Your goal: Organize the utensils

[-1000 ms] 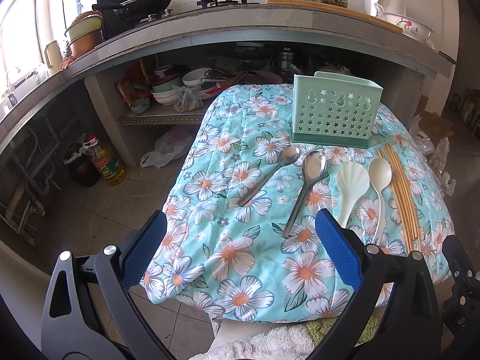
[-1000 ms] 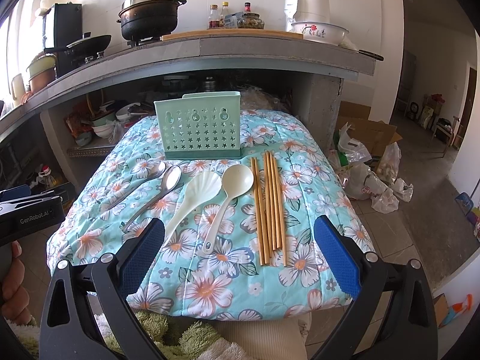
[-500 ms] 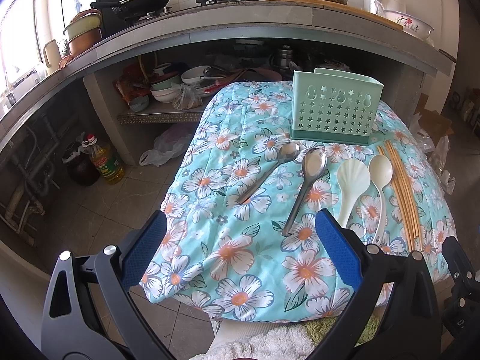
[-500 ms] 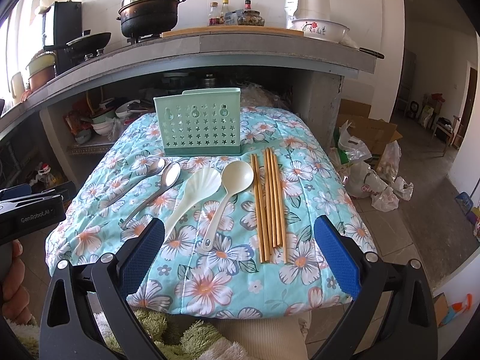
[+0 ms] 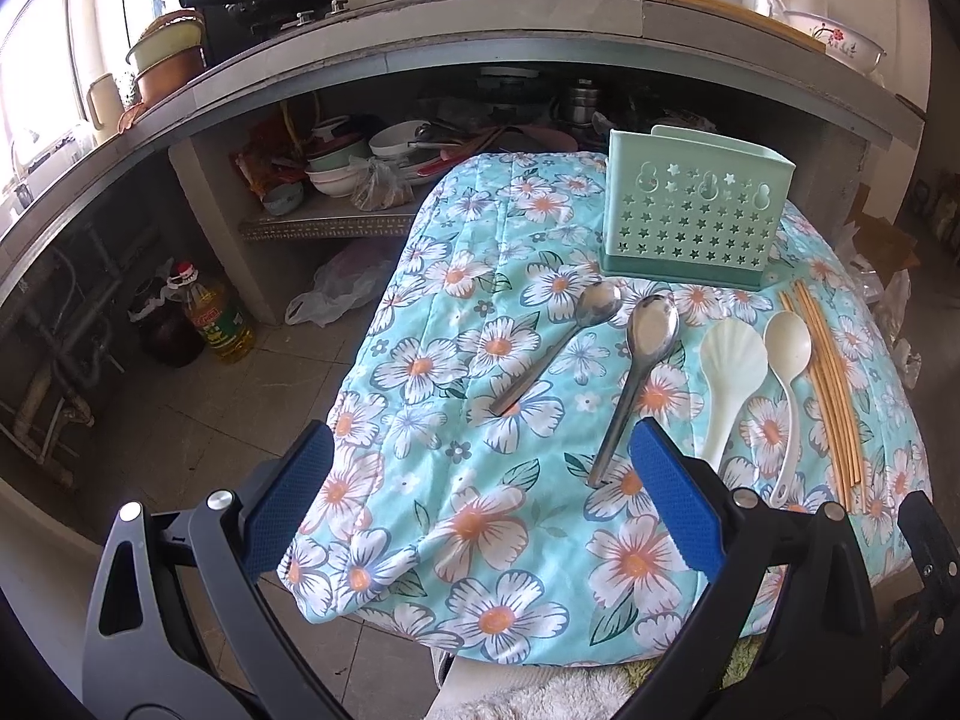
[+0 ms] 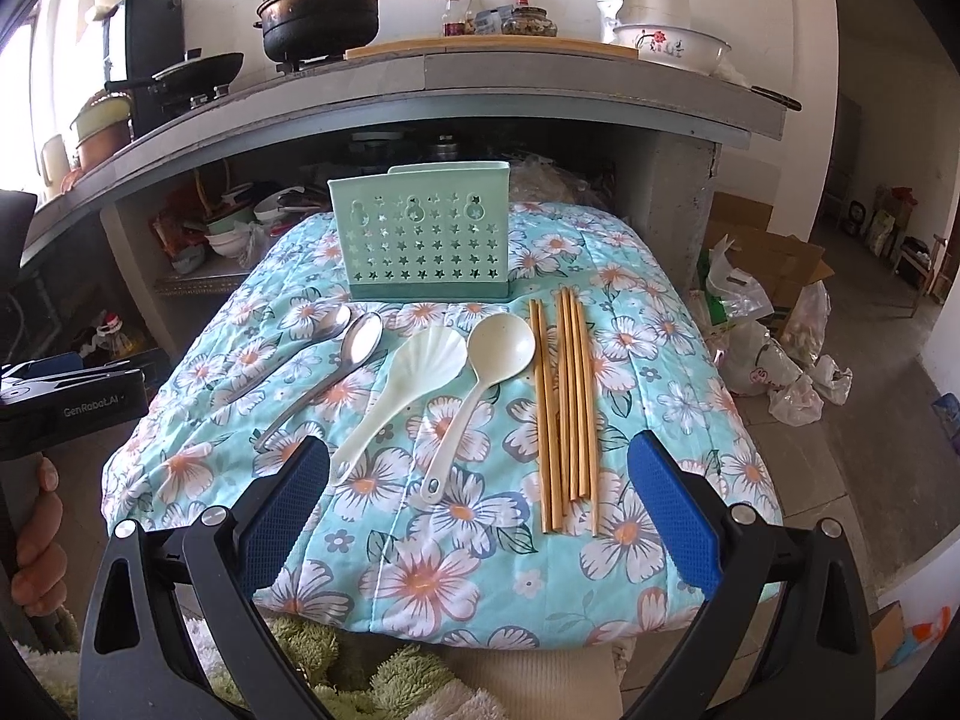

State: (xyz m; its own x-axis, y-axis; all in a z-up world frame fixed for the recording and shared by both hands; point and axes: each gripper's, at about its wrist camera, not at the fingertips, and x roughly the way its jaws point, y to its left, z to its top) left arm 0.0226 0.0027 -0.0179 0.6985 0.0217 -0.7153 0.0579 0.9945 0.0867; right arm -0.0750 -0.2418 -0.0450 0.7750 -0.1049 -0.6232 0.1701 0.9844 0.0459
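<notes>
A mint-green perforated plastic utensil holder stands upright near the far edge of the floral-cloth-covered counter; its inside is hidden. Before it lie two steel spoons, two cream plastic spoons and wooden chopsticks. Left tongs and right tongs gape wide, empty.

Each camera sits just behind its own gripper and looks forward and somewhat down across the flowered cloth toward the kitchen counter along the top of the frame. The left wrist view stands off the cloth's near left corner, so the green utensil holder lies upper right and floor fills the left. The right wrist view faces the cloth squarely, the holder upper centre, the left gripper's body at its left edge. Both share the holder, the laid-out utensils and the counter
</notes>
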